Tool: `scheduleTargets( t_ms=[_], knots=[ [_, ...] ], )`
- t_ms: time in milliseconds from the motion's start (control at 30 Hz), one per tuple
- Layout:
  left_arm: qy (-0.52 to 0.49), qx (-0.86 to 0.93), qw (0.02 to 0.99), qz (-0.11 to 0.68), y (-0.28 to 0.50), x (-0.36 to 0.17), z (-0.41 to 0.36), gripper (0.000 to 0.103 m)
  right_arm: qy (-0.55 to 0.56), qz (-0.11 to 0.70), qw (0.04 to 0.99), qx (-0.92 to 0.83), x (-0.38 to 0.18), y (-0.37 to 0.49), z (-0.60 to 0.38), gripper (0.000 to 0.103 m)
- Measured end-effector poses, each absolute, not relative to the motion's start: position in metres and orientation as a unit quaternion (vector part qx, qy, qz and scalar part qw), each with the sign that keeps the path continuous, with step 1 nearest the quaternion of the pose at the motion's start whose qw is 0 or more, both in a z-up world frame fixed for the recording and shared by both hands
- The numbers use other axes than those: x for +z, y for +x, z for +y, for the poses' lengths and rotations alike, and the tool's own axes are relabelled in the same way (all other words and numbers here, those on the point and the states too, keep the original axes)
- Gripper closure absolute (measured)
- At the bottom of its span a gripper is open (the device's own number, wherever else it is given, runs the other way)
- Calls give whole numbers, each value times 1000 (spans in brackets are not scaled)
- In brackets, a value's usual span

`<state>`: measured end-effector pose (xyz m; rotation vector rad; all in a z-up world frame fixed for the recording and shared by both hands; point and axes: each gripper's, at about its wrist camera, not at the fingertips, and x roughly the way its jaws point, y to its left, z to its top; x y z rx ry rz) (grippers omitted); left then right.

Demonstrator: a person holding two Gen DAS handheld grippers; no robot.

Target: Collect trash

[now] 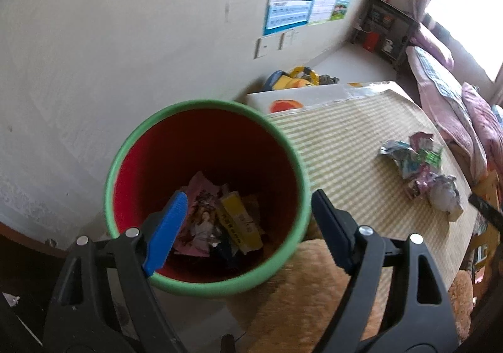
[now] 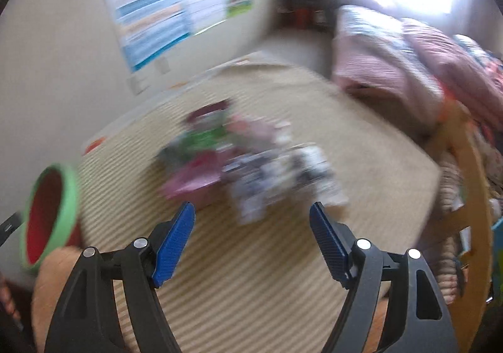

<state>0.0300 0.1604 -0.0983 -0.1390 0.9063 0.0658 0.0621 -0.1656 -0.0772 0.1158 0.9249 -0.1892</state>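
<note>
A red bin with a green rim (image 1: 176, 284) stands at the mat's left edge and holds several wrappers (image 1: 217, 221), among them a pink picture sheet and a yellow box. My left gripper (image 1: 248, 208) is open and empty right over the bin's mouth. A pile of crumpled wrappers (image 1: 421, 170) lies on the striped mat (image 1: 339, 145). My right gripper (image 2: 251, 214) is open and empty, just short of the same pile (image 2: 248, 161), which is blurred in the right wrist view. The bin (image 2: 66, 202) shows at that view's far left.
A white box (image 1: 292, 98) with toys behind it stands against the wall. A bed with pink bedding (image 2: 408, 70) runs along the right. A brown plush cushion (image 1: 301, 299) lies at the mat's near edge. A wooden frame (image 2: 471, 195) stands at the far right.
</note>
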Motion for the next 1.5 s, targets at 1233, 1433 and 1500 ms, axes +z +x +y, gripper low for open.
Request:
scheduleTargets(
  t_ms=[1233,1433,1500],
  knots=[
    [41,-176,800,573,133,-180,-173,50,217,428,874,-83,-118,-35,-256,58],
    [57,-188,813,548,118,-165,-167,65,220,432,871,-80,-120,-33,-255,58],
    [61,-195,820,535,108,-158,-163,65,217,433,871,-80,-120,-32,-253,58]
  ],
)
